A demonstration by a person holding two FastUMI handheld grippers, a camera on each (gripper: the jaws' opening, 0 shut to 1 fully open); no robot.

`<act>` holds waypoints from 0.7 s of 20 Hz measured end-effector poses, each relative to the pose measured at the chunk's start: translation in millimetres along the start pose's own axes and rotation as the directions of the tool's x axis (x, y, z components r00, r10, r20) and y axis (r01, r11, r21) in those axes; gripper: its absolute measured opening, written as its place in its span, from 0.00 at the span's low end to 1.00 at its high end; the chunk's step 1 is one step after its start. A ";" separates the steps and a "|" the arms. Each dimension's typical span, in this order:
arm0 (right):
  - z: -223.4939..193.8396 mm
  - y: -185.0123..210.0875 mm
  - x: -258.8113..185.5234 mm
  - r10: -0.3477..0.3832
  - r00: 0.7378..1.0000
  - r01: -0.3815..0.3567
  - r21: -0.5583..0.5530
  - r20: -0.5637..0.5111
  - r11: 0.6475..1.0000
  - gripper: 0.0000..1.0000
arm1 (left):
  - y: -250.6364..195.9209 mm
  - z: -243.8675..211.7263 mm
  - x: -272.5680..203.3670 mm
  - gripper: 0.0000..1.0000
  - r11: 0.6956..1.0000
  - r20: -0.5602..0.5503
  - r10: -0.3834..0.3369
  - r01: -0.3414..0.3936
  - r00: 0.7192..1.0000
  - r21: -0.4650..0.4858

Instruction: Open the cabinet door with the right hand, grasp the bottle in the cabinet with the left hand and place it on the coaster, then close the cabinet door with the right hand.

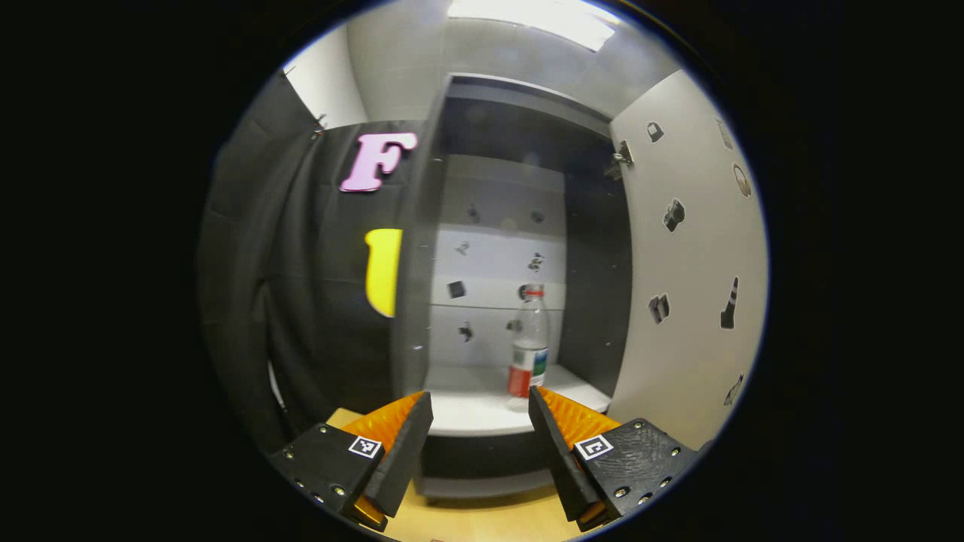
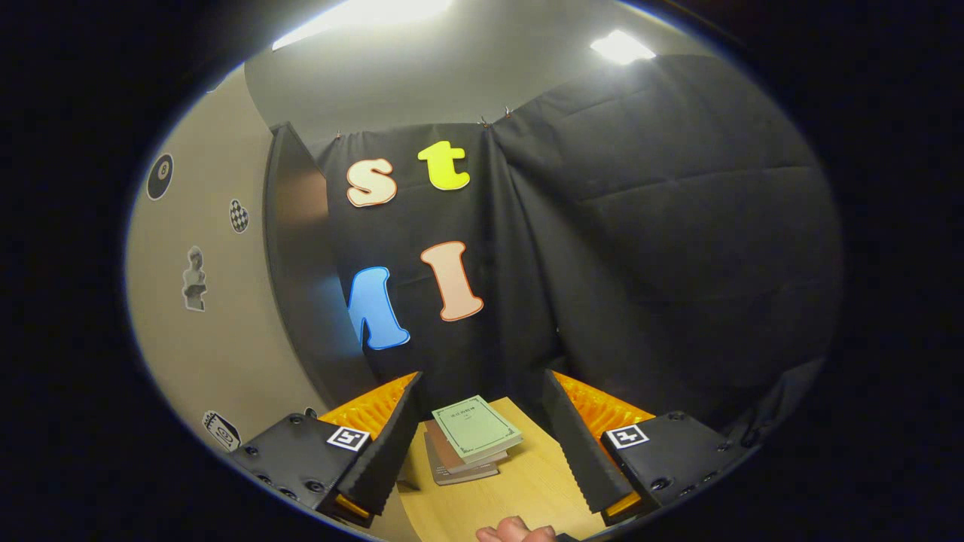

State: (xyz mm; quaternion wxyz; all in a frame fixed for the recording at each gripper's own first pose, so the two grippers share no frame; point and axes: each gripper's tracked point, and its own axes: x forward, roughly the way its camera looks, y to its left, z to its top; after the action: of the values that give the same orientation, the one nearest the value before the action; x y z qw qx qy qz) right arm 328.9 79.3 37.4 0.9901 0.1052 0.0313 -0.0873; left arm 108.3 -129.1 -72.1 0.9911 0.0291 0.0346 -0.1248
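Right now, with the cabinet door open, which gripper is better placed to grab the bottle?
Left. The left gripper is open and faces the open cabinet, with the bottle upright on the shelf just ahead. The right gripper points at the stacked books on the table.

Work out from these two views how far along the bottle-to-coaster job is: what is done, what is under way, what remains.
Done: the cabinet door stands open. Under way: the left gripper, open, faces the plastic bottle standing upright on the cabinet shelf, ungrasped. Left: grasping it, setting it on the coaster, closing the door. The right gripper is open over a stack of books.
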 end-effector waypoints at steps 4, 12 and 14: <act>-28.8 -1.6 10.0 0.028 0.997 -0.025 0.042 -0.076 0.999 0.98 | -17.5 5.8 47.1 0.75 0.998 -0.005 -0.062 0.062 0.998 0.014; -50.9 -26.5 24.0 -0.002 0.990 0.012 0.073 -0.138 0.997 0.98 | -44.0 -9.0 118.3 0.75 0.993 -0.045 -0.113 0.112 0.993 -0.028; -52.1 -33.4 26.1 -0.020 0.990 0.025 0.038 -0.142 0.999 0.98 | -46.9 -15.7 130.1 0.75 0.992 -0.061 -0.118 0.116 0.991 -0.039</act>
State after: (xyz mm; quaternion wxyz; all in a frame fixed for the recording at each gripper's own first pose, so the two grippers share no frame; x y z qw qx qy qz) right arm 346.3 53.9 -22.3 0.9821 0.1302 0.1008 -0.0915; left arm 221.4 -205.3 -100.0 0.9809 0.0131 0.0696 -0.1810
